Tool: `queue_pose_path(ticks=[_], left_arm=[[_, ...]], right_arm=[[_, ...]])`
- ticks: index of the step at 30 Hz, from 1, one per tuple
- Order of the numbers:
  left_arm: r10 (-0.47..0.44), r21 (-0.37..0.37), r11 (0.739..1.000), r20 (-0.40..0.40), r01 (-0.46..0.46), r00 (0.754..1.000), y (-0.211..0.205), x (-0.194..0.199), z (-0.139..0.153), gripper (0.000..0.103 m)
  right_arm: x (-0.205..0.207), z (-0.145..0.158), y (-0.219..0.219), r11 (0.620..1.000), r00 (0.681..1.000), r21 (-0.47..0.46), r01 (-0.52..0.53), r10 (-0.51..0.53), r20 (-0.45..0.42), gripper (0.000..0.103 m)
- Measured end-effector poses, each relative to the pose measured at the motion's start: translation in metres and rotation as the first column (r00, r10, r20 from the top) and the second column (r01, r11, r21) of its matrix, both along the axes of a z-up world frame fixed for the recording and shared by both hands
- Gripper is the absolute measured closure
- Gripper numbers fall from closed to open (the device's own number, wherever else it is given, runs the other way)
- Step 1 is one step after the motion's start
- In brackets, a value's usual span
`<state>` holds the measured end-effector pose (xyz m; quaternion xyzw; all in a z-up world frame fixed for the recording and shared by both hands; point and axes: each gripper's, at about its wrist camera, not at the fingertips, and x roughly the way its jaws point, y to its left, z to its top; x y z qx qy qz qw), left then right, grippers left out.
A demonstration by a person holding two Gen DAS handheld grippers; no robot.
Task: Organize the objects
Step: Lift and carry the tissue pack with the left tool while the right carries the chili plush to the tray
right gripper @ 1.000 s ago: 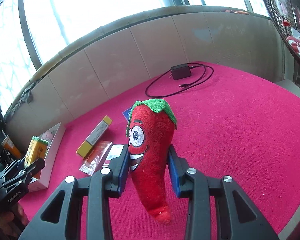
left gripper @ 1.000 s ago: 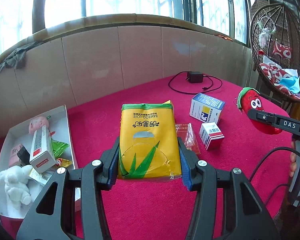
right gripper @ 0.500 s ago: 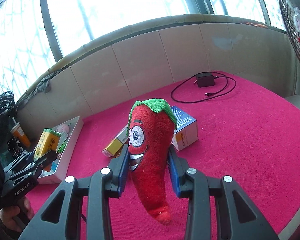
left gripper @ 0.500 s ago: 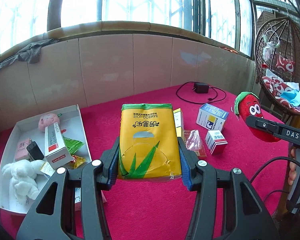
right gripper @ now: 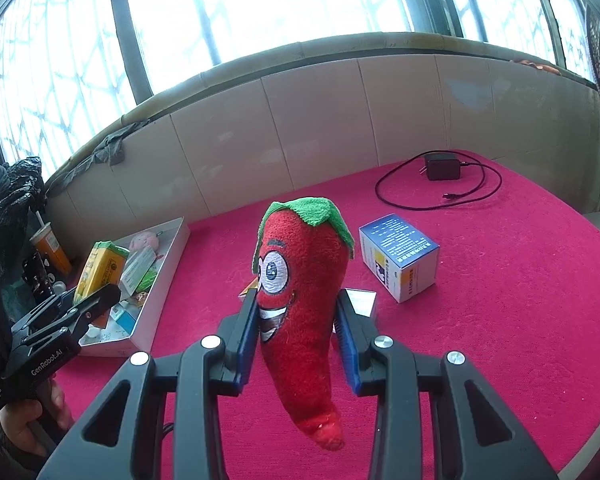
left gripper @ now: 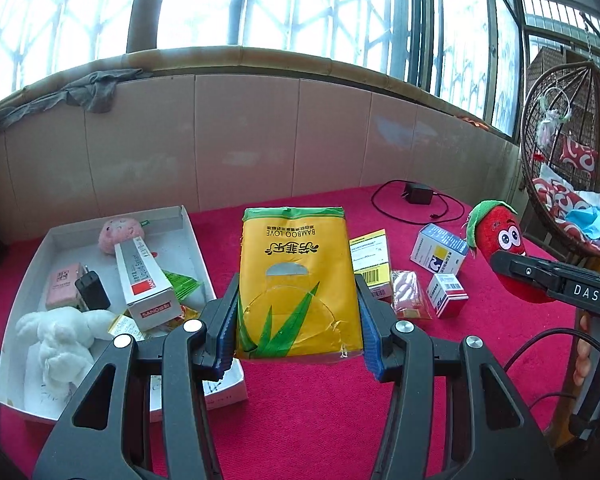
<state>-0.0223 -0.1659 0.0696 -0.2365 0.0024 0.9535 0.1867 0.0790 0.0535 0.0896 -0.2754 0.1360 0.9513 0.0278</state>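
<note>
While both hands carry a load above the red cloth, the stock stands as follows.

Left wrist view
- Left gripper (left gripper: 296, 326): clamped on the yellow tissue pack (left gripper: 296, 280), blue pads pressed against its two long sides.
- Yellow tissue pack: held clear of the red cloth (left gripper: 300, 420), green band at its far end, print reading upside down.
- White tray (left gripper: 188, 228): to the left on the cloth, its near right corner under the left finger; it holds a white plush (left gripper: 56, 340), a pink plush (left gripper: 120, 234), a white-and-red carton (left gripper: 146, 284), a pink box (left gripper: 62, 290) and a black plug (left gripper: 92, 290).
- Loose items right of the pack: a yellow-edged flat box (left gripper: 370, 260), a clear sachet (left gripper: 410, 296), a small red-and-white box (left gripper: 448, 294), a blue-and-white box (left gripper: 438, 254).
- Black adapter (left gripper: 418, 193): far back on the cloth, its cable looped beside it.
- Red chilli plush (left gripper: 500, 240): at the right edge, gripped in the other tool.

Right wrist view
- Right gripper (right gripper: 298, 336): closed on the red chilli plush (right gripper: 300, 300), pads squeezing its middle, green cap up, tip hanging below the fingers.
- Blue-and-white box (right gripper: 400, 262): on the cloth just right of the plush.
- White tray (right gripper: 164, 272): left, with the left gripper (right gripper: 96, 302) and its yellow pack (right gripper: 98, 272) over it.
- Black adapter (right gripper: 442, 168): far right back.
</note>
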Motion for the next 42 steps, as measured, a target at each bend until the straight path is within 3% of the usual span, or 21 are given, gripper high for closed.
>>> queue_pose_path(ticks=[25, 42], left_arm=[[0.088, 0.096, 0.991, 0.016, -0.089, 0.996, -0.058, -0.002, 0.000, 0.053], [0.174, 0.160, 0.971, 0.054, -0.180, 0.983, -0.104, -0.011, -0.009, 0.053]], right_arm=[[-0.023, 0.010, -0.064, 0.989, 0.992, 0.079, -0.123, 0.122, 0.021, 0.067], [-0.048, 0.011, -0.117, 0.965, 0.972, 0.115, -0.234, 0.231, 0.039, 0.067]])
